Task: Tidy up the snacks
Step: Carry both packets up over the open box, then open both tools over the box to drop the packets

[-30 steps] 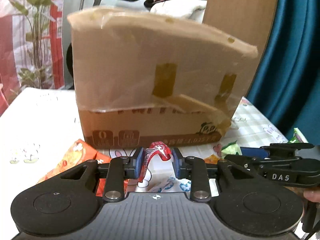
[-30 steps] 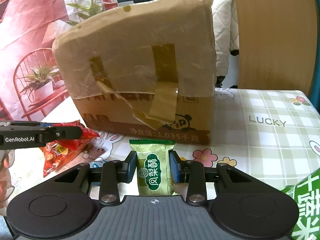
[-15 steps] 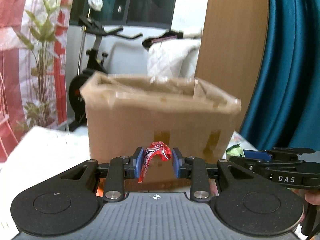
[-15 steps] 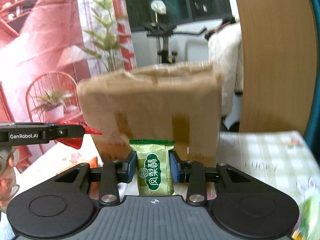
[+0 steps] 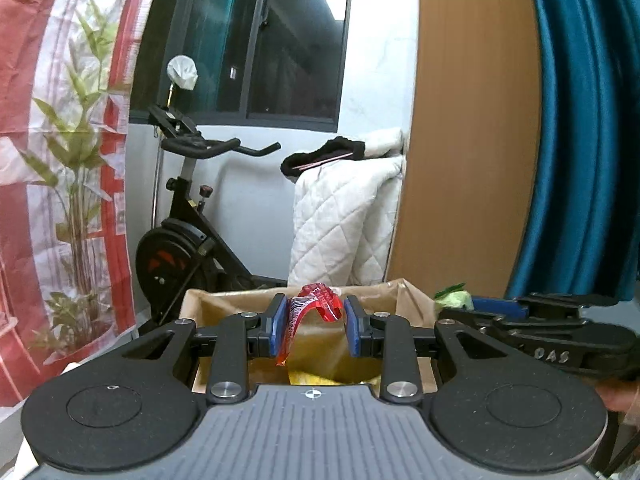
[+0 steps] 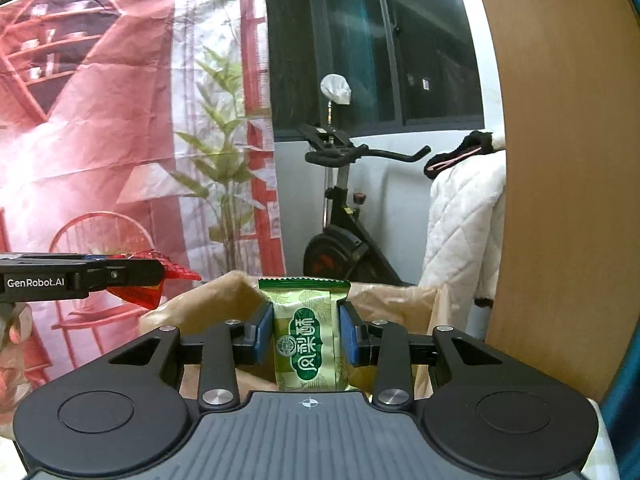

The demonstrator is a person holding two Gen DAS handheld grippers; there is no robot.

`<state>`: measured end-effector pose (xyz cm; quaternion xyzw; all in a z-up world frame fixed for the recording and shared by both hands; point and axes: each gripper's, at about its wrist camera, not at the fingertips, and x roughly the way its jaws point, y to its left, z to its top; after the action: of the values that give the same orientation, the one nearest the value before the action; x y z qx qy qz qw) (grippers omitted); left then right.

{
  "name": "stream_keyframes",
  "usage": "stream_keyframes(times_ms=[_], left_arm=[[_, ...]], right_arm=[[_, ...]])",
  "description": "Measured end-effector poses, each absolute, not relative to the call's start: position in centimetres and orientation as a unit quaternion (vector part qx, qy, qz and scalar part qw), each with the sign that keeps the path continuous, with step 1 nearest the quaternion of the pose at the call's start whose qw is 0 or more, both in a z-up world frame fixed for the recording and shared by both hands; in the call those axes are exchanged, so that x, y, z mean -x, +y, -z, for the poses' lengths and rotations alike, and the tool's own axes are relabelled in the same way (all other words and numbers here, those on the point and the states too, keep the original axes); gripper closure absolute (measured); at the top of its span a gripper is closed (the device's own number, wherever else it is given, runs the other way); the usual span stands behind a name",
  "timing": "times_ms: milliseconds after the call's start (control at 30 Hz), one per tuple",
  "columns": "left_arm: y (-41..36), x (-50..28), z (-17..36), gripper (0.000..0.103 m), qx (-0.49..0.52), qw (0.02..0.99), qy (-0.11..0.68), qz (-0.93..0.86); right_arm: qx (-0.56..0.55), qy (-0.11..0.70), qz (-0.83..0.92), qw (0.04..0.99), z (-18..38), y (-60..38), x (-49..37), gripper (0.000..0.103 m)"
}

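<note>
- The left claw (image 5: 314, 330) is pinching a red snack wrapper (image 5: 316, 308), which curls between its blue pads above the open top of the cardboard box (image 5: 224, 308).
- The right claw (image 6: 306, 338) is pinching a green snack packet (image 6: 308, 344), upright, over the near edge of the same box (image 6: 392, 300).
- Yellow packaging (image 5: 320, 376) lies inside the box.
- Behind the box stand an exercise bike (image 5: 180, 240) and a white quilt (image 5: 344, 216).
</note>
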<state>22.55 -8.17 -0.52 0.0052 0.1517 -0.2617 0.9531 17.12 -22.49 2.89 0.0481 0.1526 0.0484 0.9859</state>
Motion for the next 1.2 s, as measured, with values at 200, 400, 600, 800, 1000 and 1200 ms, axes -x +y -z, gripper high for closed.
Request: stream_keyframes(times_ms=[200, 400, 600, 800, 1000, 1200], left_arm=[[-10.6, -26.9, 2.0, 0.070, -0.008, 0.944, 0.201, 0.261], [-10.7, -28.6, 3.8, 0.051, -0.010, 0.939, 0.237, 0.249], [-8.7, -27.4, 3.4, 0.049, -0.009, 0.938, 0.244, 0.247], [-6.0, -24.0, 2.8, 0.049, -0.012, 0.938, 0.247, 0.242], [-3.0, -20.5, 4.0, 0.049, -0.021, 0.936, 0.262, 0.233], [-0.7, -18.6, 6.3, 0.049, -0.021, 0.933, 0.286, 0.217]], right_arm=[[-0.059, 0.194, -0.023, 0.979, -0.8, -22.8, -22.0, 0.070], [-0.066, 0.220, -0.005, 0.973, 1.5, -22.9, -22.1, 0.064], [-0.074, 0.207, -0.015, 0.975, 1.0, -22.7, -19.7, 0.055], [-0.086, 0.193, -0.034, 0.977, 0.5, -21.7, -15.6, 0.055], [-0.096, 0.192, -0.046, 0.976, 1.8, -20.2, -12.0, 0.055], [-0.114, 0.231, -0.054, 0.965, 5.0, -18.6, -10.1, 0.055]])
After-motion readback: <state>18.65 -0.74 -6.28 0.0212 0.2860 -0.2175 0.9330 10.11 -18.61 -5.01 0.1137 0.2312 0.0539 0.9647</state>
